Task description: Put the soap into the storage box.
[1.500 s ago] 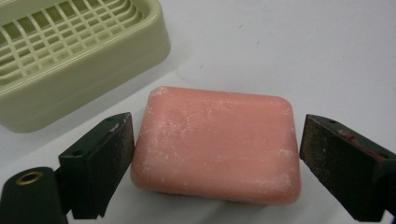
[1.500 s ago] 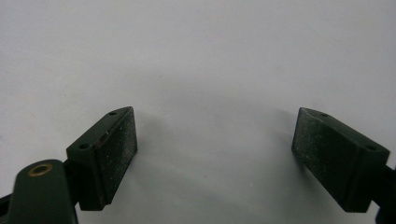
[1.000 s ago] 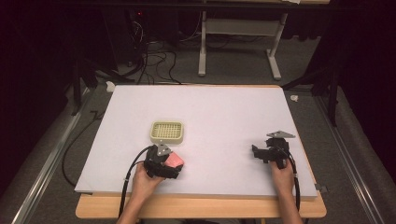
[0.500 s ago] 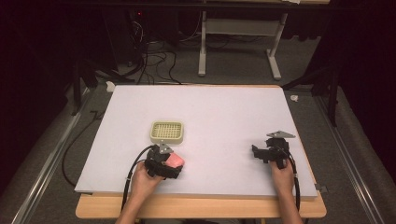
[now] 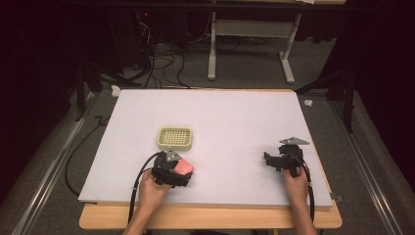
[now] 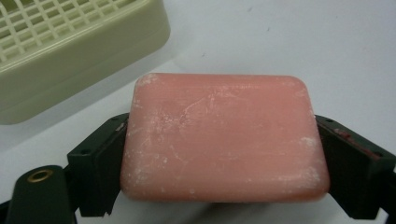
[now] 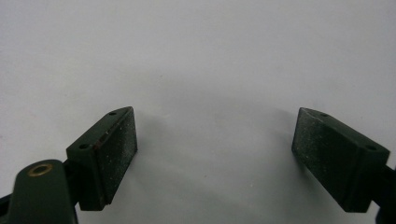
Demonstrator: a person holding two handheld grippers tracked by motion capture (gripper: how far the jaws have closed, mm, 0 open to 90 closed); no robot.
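Left gripper view, pink soap (image 6: 224, 140) between jaws, underside hidden, apparently gripped

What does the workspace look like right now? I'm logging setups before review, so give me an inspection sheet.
Surface: white board on a wooden table, bare apart from the job's things.
Job's things: pink soap bar held off to the near side of the pale green grid-topped soap dish, apart from it.
Clutter: nothing seen on the board.
Grippers: left gripper has its jaws shut on the bar's two ends; right gripper is open above bare board.
Cables: one black cable trails from each gripper toward the person.
Surroundings: dark floor with loose cords and a white desk frame behind.
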